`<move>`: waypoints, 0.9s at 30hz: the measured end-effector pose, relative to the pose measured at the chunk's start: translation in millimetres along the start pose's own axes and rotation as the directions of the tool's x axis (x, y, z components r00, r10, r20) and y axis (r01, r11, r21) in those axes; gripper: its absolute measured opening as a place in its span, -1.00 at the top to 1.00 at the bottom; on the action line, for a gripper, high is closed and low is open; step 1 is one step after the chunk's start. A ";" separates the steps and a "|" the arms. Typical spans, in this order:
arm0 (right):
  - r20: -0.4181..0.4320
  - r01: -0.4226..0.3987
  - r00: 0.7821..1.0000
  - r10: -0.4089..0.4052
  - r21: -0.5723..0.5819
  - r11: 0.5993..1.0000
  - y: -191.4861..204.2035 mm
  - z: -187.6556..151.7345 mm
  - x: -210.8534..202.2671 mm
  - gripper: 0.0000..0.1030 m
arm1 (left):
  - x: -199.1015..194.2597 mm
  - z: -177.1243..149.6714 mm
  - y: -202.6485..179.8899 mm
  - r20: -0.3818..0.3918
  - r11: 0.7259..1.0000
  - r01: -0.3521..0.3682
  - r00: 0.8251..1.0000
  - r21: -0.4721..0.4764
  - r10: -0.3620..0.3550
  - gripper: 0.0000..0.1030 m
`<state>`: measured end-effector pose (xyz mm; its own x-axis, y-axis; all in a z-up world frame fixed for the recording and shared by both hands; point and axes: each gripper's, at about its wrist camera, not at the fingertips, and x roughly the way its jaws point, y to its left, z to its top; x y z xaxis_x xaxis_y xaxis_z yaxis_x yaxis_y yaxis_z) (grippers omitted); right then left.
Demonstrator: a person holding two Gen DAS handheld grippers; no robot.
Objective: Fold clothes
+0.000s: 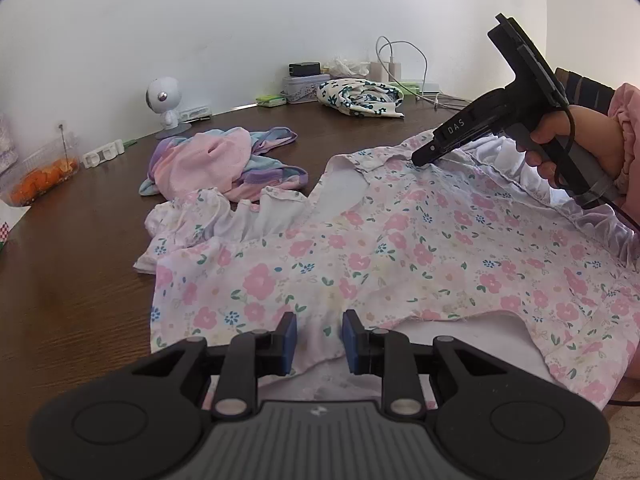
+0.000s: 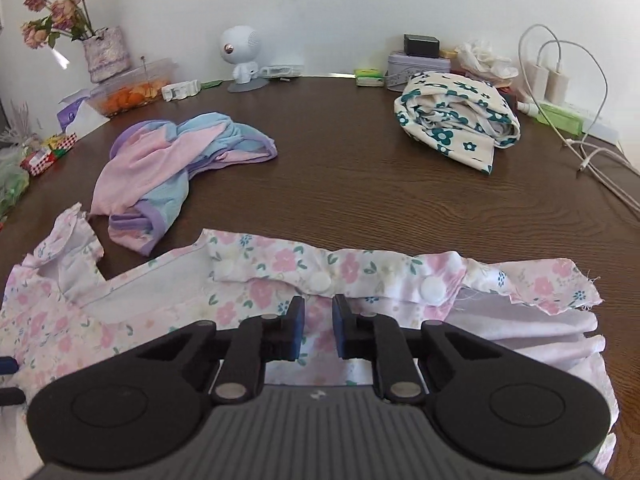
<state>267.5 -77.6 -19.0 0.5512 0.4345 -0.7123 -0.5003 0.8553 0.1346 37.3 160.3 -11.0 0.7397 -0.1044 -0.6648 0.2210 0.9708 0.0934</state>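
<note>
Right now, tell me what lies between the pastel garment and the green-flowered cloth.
Only bare brown table lies between the pastel garment and the green-flowered cloth; the right wrist view shows this stretch best.

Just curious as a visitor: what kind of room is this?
Probably a home, at a lived-in wooden table: loose clothes such as the floral garment, dried flowers in a vase, and plugged-in phone chargers.

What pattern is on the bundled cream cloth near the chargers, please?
Dark teal flowers on the bundled cream cloth, clearest in the right wrist view.

Home, wood table [image 2: 360, 168]; laundry, chargers [image 2: 546, 76], flowers [image 2: 52, 12]
</note>
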 end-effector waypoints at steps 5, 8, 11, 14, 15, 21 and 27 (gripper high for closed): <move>0.090 -0.092 0.993 0.078 0.171 0.981 -16.6 13.1 -14.5 0.15 | -0.1 0.0 -0.4 0.001 1.000 -0.004 1.000 0.000 0.004 0.54; 0.057 -0.087 0.995 0.079 0.158 0.984 -8.2 20.6 -1.4 0.14 | -0.2 0.0 -0.6 0.002 1.000 -0.006 1.000 0.000 0.006 0.55; 0.022 -0.065 0.998 0.063 0.065 0.996 14.1 20.6 15.5 0.22 | -0.2 0.0 -0.8 0.003 1.000 -0.008 1.000 -0.001 0.008 0.55; -0.021 -0.023 1.000 0.023 -0.004 1.000 31.8 24.2 28.3 0.63 | -0.7 1.2 -1.7 0.002 1.000 -0.009 1.000 0.002 0.009 0.55; -0.012 0.000 1.000 -0.001 -0.021 1.000 35.1 25.1 30.4 0.68 | -0.9 1.6 -2.0 0.002 1.000 -0.010 1.000 0.003 0.010 0.55; 0.000 0.039 0.999 -0.039 -0.020 0.999 33.9 31.0 35.3 0.79 | -1.8 3.9 -3.8 0.000 1.000 -0.012 1.000 0.010 0.012 0.54; 0.033 -0.040 0.999 0.038 0.052 0.998 17.0 30.0 -13.9 0.16 | -16.9 30.7 -9.8 0.089 0.999 0.016 0.996 0.035 -0.019 0.27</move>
<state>271.3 -60.6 13.9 0.5539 0.4757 -0.6832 -0.4862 0.8510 0.1984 42.1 145.9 22.0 0.7887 -0.1420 -0.5982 0.2551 0.9608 0.1083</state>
